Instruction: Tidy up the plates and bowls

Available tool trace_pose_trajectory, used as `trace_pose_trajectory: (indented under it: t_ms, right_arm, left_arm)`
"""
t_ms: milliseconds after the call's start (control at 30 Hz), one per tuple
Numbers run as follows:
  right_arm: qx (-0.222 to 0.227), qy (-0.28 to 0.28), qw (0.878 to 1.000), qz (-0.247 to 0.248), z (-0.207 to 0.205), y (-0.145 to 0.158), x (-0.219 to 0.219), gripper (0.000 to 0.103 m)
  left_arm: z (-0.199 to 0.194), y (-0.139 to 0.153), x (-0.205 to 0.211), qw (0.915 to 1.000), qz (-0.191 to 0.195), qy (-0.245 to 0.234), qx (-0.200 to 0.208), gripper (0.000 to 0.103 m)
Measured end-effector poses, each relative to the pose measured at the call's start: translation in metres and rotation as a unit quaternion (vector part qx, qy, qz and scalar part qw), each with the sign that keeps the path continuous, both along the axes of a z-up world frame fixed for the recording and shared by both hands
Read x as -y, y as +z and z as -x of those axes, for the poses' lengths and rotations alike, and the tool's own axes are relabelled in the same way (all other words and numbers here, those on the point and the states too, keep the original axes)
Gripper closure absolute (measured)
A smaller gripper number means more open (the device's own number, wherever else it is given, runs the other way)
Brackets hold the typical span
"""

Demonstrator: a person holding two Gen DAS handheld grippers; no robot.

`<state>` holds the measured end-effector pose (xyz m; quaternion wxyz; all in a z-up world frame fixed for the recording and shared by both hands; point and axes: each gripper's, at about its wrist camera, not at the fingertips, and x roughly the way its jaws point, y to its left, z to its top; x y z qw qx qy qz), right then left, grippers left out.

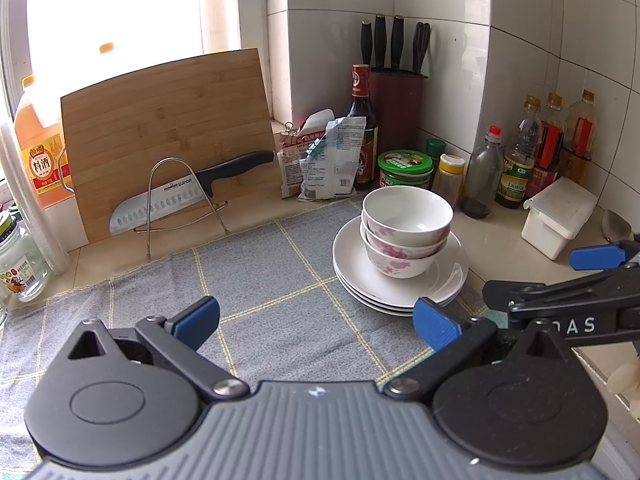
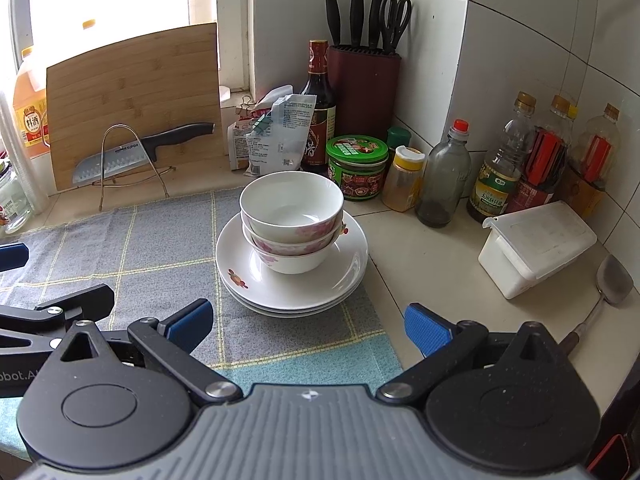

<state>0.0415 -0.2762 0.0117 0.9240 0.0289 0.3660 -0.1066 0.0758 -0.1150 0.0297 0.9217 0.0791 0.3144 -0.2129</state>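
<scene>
At the far left of the counter stands a large orange jug (image 1: 38,148) with a red and yellow label. Just beside it, a bamboo cutting board (image 1: 168,136) leans against the window ledge. A wire rack (image 1: 180,200) in front of the board carries a black-handled knife (image 1: 188,192), blade pointing down-left.

A grey checked cloth (image 1: 260,280) covers the counter in the middle. The left gripper (image 1: 316,318) is above this cloth, jaws spread wide, nothing between the blue pads (image 1: 198,318).

The stack of plates (image 2: 292,280) sits on the right part of the cloth, its right rim reaching past the cloth edge. Three nested bowls (image 2: 292,220) with pink flower print stand on the top plate, opening upward.

The right gripper (image 2: 308,326) is on the near side of the stack, jaws spread wide, empty, not touching the plates.

Behind the stack are clipped bags (image 2: 276,136), a dark bottle (image 2: 318,108), a green-lidded jar (image 2: 358,168) and a knife block (image 2: 364,84) in the tiled corner. Further right stand several bottles (image 2: 500,160), a white lidded box (image 2: 532,248) and a metal spatula (image 2: 612,280) lying on the bare counter.
</scene>
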Motion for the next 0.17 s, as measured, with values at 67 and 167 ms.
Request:
trace_pose_trajectory:
  t_ms: [67, 167]
  right_arm:
    - [0.001, 0.0, 1.0, 0.0, 0.0, 0.0001, 0.0004, 0.0]
    - [0.0, 0.0, 1.0, 0.0, -0.0002, 0.0001, 0.0007, 0.0]
  left_arm:
    - [0.0001, 0.0004, 0.0002, 1.0, 0.0, 0.0, 0.0, 0.001]
    - [-0.0001, 0.0007, 0.0007, 1.0, 0.0, -0.001, 0.0, 0.001]
